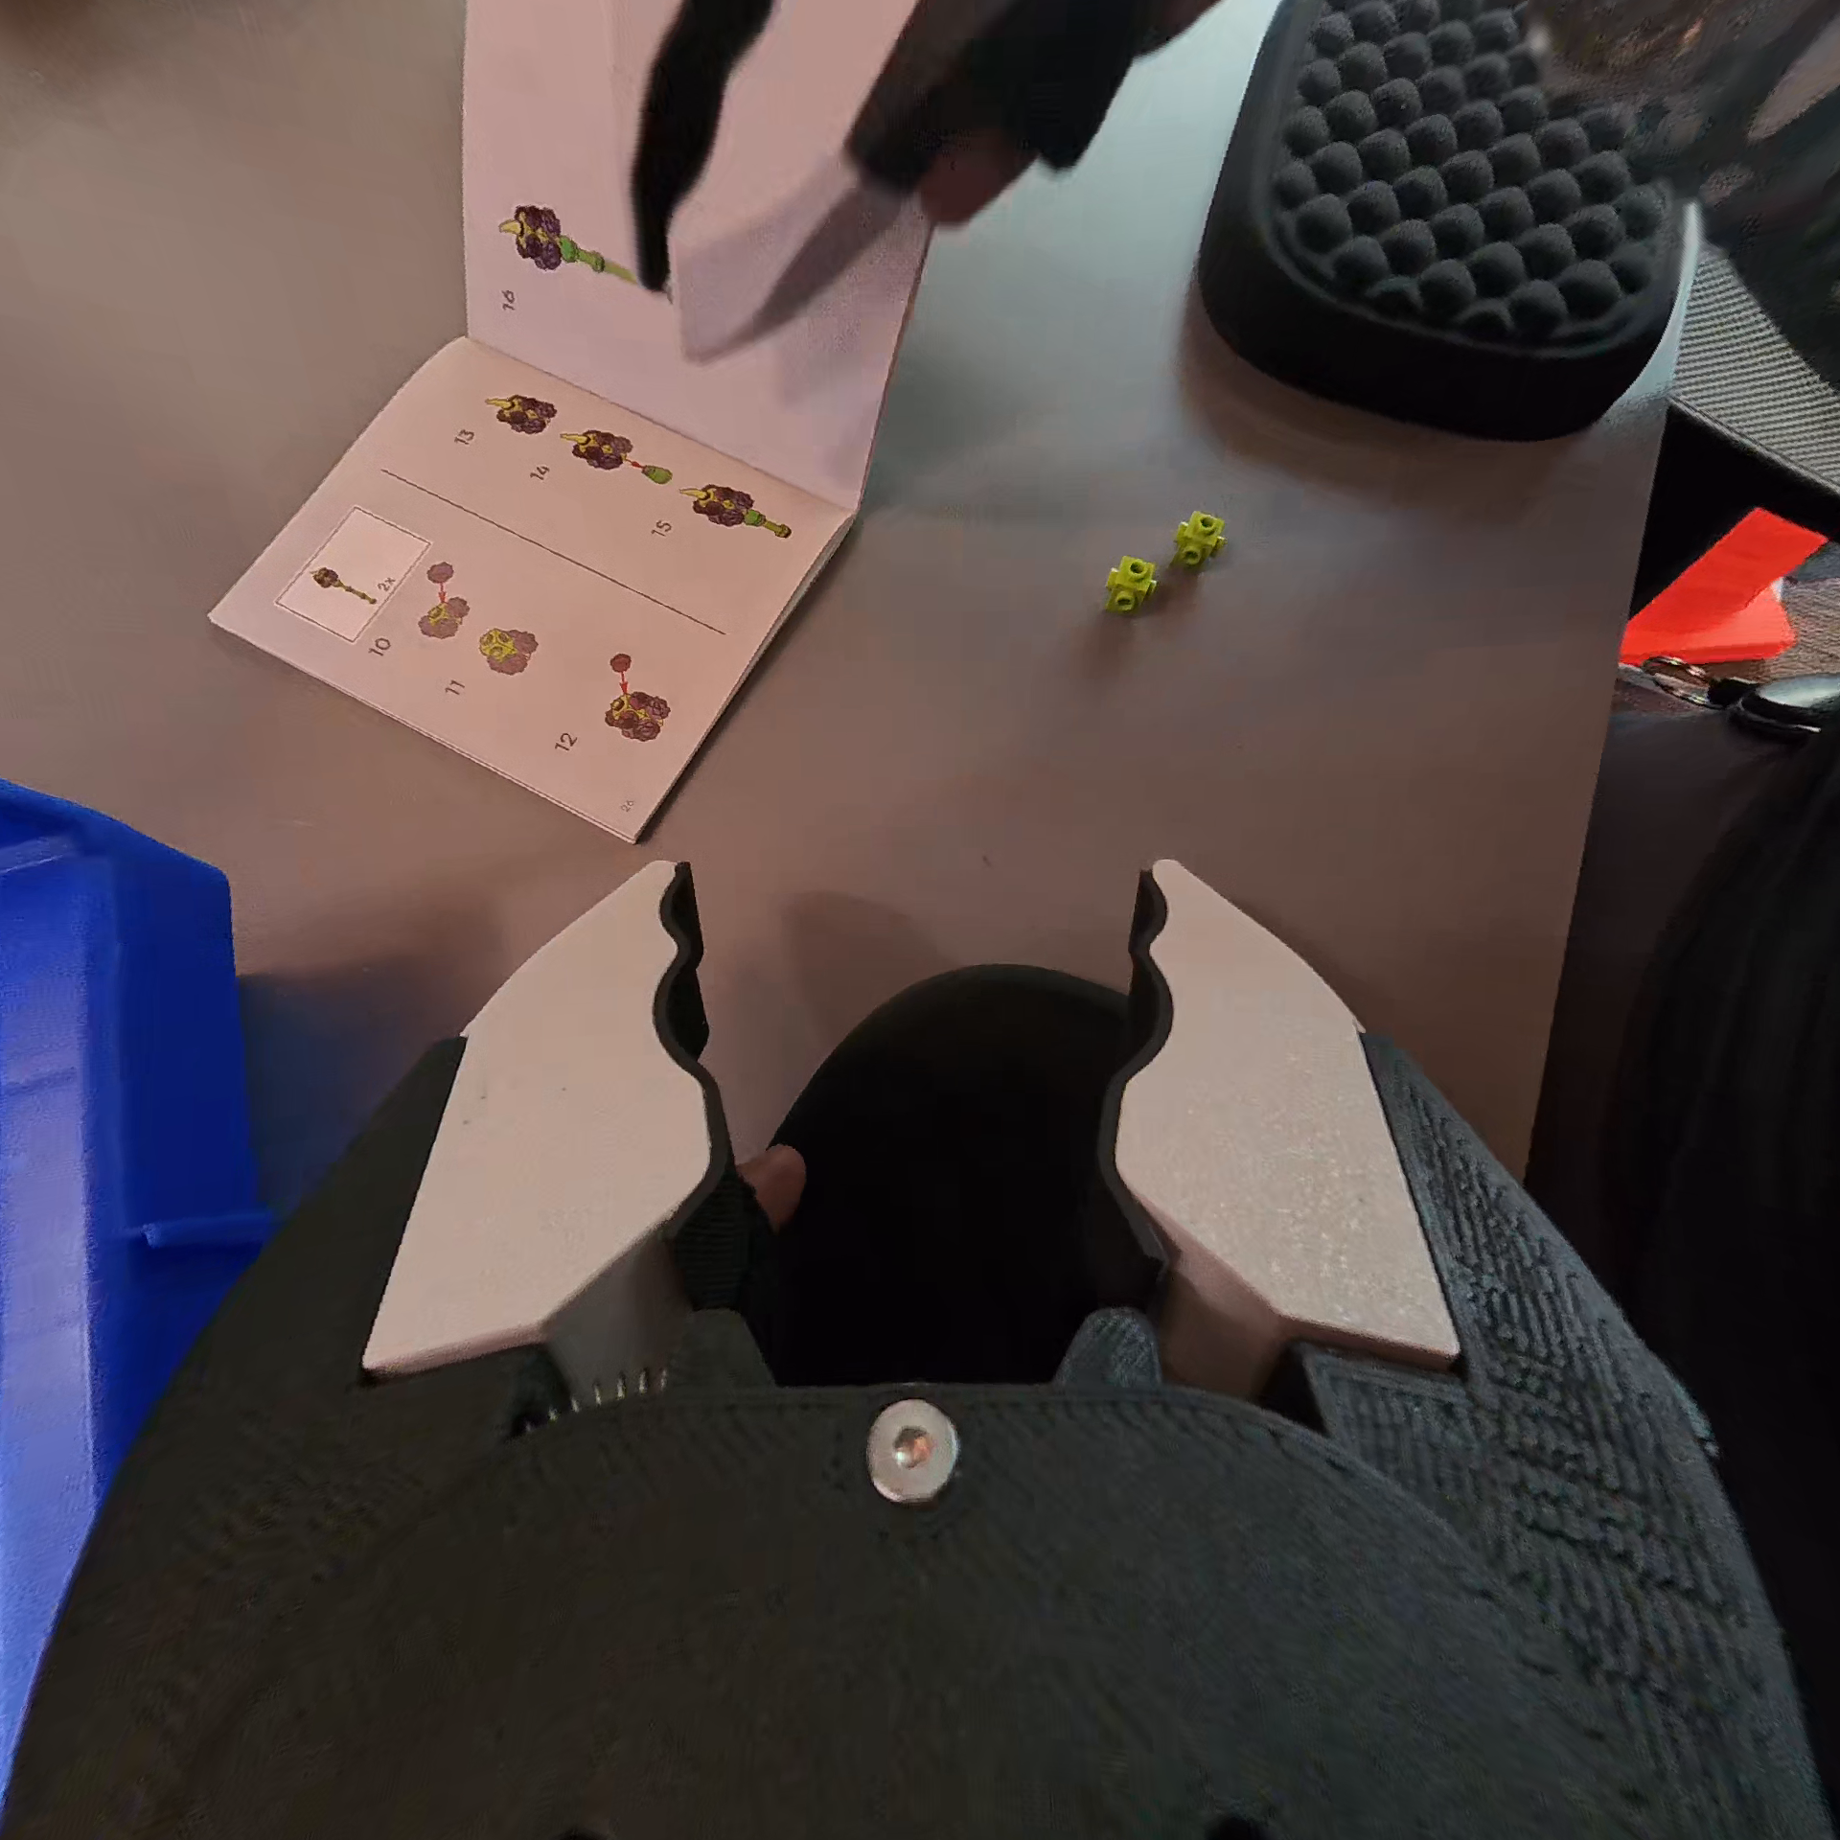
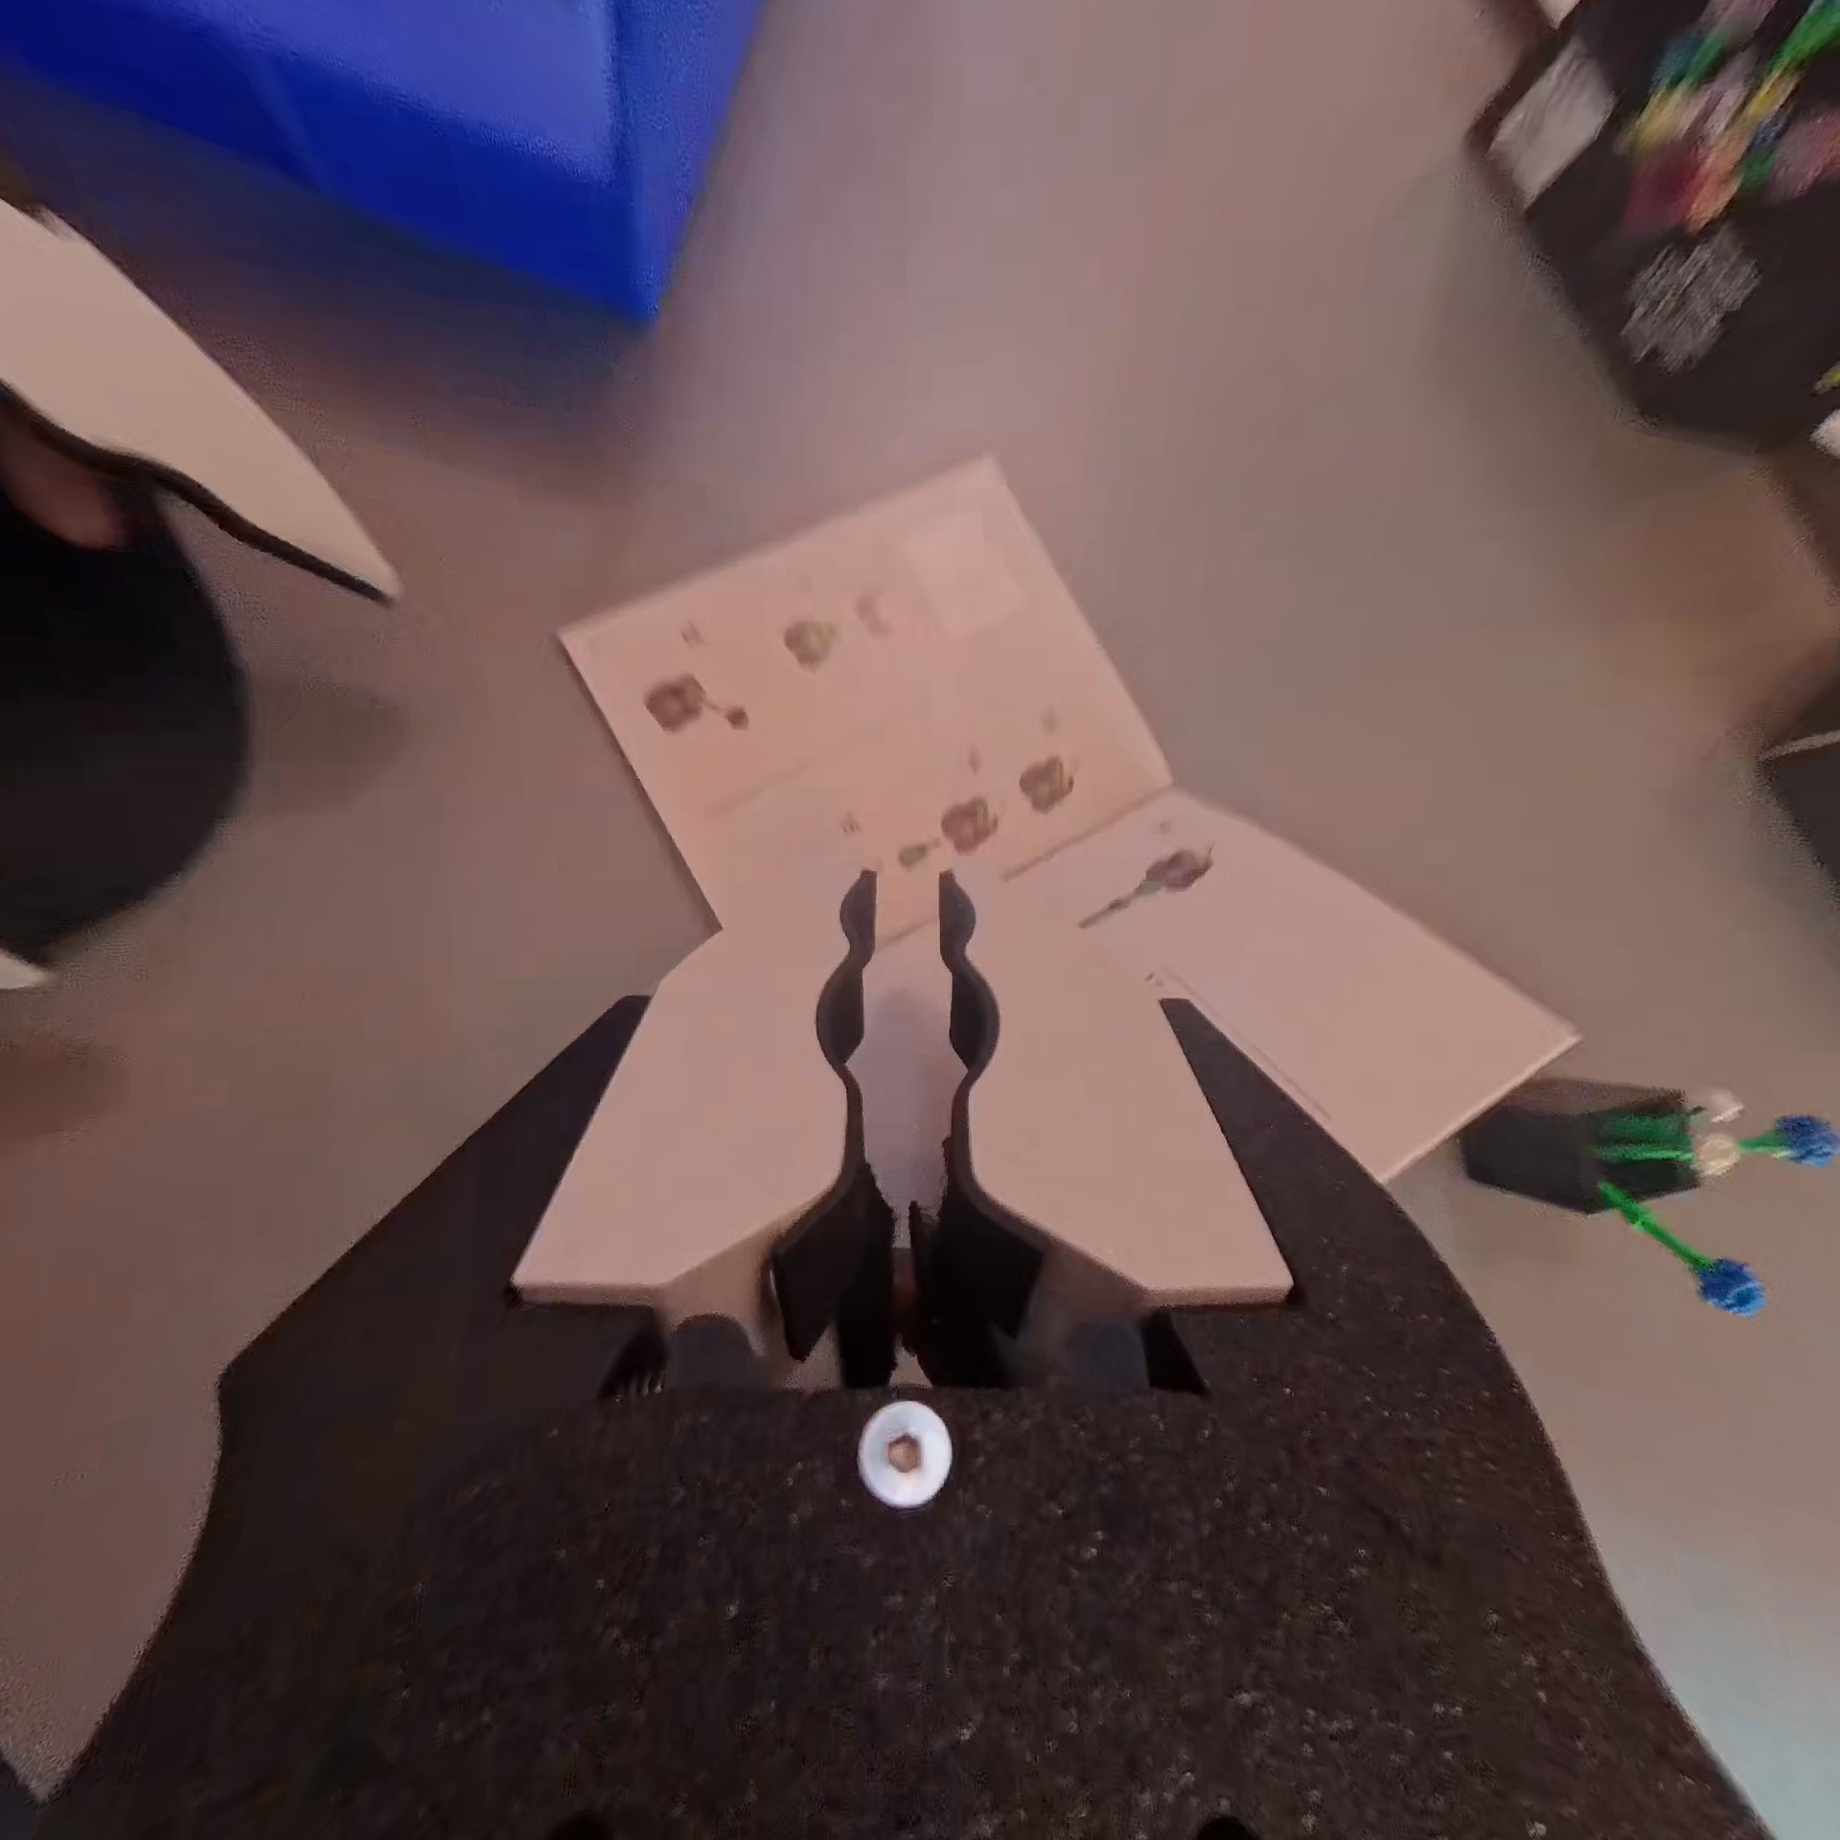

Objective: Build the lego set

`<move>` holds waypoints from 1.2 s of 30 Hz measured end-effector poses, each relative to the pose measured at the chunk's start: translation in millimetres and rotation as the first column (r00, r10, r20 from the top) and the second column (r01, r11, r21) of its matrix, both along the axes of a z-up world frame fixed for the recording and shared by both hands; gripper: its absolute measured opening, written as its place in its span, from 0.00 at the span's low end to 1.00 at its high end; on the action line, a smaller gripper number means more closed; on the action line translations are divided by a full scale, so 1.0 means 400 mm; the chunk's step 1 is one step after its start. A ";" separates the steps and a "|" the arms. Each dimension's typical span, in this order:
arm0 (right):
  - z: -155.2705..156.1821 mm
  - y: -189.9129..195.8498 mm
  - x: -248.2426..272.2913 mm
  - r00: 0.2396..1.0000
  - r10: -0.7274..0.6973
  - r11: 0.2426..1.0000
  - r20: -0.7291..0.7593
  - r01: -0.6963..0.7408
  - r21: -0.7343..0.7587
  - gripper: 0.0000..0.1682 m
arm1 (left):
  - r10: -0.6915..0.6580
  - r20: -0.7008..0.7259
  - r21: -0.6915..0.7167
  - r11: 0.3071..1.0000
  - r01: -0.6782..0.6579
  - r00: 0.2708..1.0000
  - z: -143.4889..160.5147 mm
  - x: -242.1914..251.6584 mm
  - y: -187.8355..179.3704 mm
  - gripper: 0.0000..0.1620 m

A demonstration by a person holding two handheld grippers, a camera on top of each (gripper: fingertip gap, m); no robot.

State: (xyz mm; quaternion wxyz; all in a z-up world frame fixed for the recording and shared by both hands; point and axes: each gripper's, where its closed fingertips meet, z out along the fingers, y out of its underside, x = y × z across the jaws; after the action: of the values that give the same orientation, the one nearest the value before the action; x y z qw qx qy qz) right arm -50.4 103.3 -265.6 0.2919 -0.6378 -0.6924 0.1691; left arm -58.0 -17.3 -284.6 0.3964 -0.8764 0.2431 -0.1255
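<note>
The left tongs (image 1: 916, 896) gape wide and empty; the right tongs (image 2: 904, 881), nearly closed, hold nothing over the instruction booklet (image 2: 876, 697). Two lime bricks (image 1: 1163, 566) lie at one o'clock on the bench (image 1: 996, 757); being tiny, they could easily squirt away.

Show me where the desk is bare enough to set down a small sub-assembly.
Free: the brown desk between the open instruction booklet and the two lime bricks, just ahead of the left gripper. Crowded: the blue bin at left, the black dimpled pad beyond the bricks.
</note>
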 end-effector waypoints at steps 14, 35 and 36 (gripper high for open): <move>0.059 -0.070 0.024 0.884 0.213 0.972 -0.417 -0.236 -0.005 0.13 | 0.174 -0.001 0.309 0.937 -0.165 0.985 0.272 -0.154 -0.045 0.44; 0.196 -0.063 0.123 0.567 0.095 0.937 -0.818 -0.329 -0.119 0.12 | -0.082 -0.482 -0.392 0.911 -0.131 0.872 -0.025 -0.598 0.047 0.12; 0.197 -0.063 0.124 0.564 0.093 0.936 -0.821 -0.330 -0.120 0.12 | -0.082 -0.465 -0.397 0.909 -0.125 0.882 -0.032 -0.597 0.048 0.12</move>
State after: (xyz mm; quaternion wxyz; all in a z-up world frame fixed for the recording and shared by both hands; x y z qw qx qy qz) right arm -0.9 78.2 -186.8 0.4636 -0.4359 -0.5288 0.5616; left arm -296.6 2.0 -297.2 0.1311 -0.9470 0.2896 0.0471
